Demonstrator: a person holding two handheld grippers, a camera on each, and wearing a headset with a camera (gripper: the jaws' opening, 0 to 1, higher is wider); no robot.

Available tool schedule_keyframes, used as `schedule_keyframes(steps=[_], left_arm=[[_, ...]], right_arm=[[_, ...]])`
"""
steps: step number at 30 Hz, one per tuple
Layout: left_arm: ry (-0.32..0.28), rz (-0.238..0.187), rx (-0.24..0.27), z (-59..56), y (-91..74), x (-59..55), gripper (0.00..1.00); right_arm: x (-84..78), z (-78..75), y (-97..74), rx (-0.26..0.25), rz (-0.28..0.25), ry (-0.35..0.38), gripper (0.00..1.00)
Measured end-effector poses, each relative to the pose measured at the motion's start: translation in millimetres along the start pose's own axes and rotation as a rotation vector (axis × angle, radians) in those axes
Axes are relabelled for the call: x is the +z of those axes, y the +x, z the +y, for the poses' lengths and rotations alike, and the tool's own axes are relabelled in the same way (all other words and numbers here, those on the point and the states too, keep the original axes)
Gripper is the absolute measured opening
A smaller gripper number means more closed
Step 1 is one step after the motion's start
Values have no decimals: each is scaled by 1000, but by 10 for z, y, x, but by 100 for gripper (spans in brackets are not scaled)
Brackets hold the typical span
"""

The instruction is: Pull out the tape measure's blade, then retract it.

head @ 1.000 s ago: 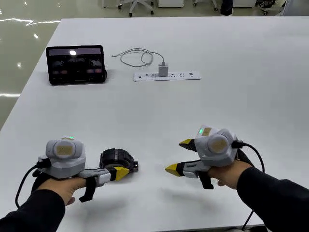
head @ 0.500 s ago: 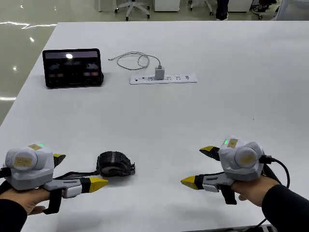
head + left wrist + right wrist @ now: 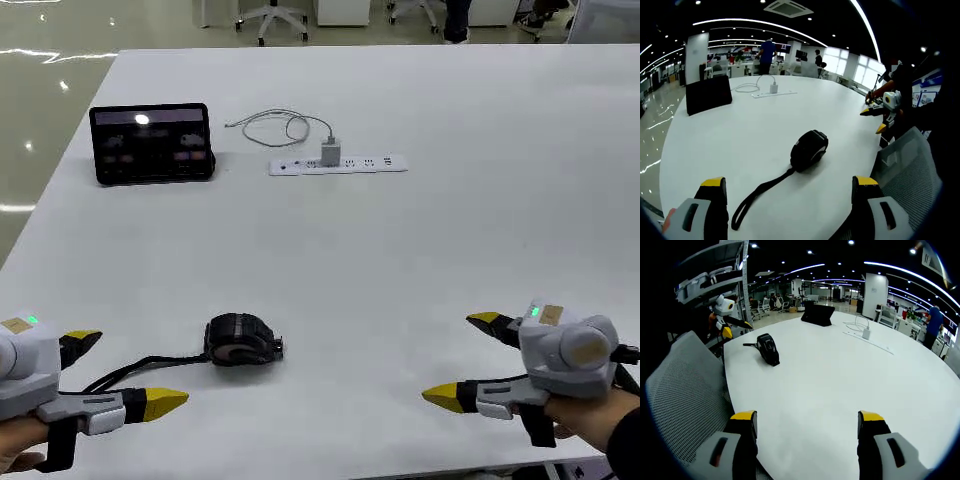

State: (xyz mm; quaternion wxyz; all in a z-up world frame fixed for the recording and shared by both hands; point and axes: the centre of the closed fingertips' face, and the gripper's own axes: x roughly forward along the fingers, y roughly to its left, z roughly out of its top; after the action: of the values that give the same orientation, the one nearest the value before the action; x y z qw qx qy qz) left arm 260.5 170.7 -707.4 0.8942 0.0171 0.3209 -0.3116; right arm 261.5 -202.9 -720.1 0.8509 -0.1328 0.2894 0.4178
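A black tape measure (image 3: 240, 340) lies on the white table (image 3: 400, 230) with its blade in and its black wrist strap (image 3: 140, 368) trailing to the left. In the left gripper view the tape measure (image 3: 809, 149) sits a short way ahead of the jaws, and the strap (image 3: 760, 196) reaches back toward them. My left gripper (image 3: 125, 370) is open at the near left edge, apart from the tape measure. My right gripper (image 3: 462, 357) is open at the near right, empty. The right gripper view shows the tape measure (image 3: 768, 349) far off to the left.
A dark tablet (image 3: 152, 143) stands at the back left. A white power strip (image 3: 338, 164) with a plugged charger and a coiled cable (image 3: 280, 125) lies behind the middle. A grey mesh chair (image 3: 685, 400) is by the near edge.
My left gripper let go of the tape measure and drew back to the left. My right gripper moved right and toward the near edge. The tape measure stays on the table.
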Motion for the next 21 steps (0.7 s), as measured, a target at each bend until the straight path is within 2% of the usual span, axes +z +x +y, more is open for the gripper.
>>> schedule_keyframes(steps=[2,4,7,11,18,21], left_arm=[[3,3,-6,-6,-5,-14,100],[68,34,5,2,-34,-73,100],[78,44,-9,-58,-66,-101,100],[83,58,-11,-69,-93,-127,100],[56,31,14,-28,-78,-70,100],[49,24,16,-50,-64,-41,100]], right_arm=[[-64,-21,-48,-13,10,23,83],[-103,-36,-115,-31,14,18,86],[-120,-76,-221,-61,-5,34,91],[-187,-95,-315,-87,-5,56,95],[-317,-104,-304,-102,9,55,100],[-308,-114,-294,-104,8,62,100]])
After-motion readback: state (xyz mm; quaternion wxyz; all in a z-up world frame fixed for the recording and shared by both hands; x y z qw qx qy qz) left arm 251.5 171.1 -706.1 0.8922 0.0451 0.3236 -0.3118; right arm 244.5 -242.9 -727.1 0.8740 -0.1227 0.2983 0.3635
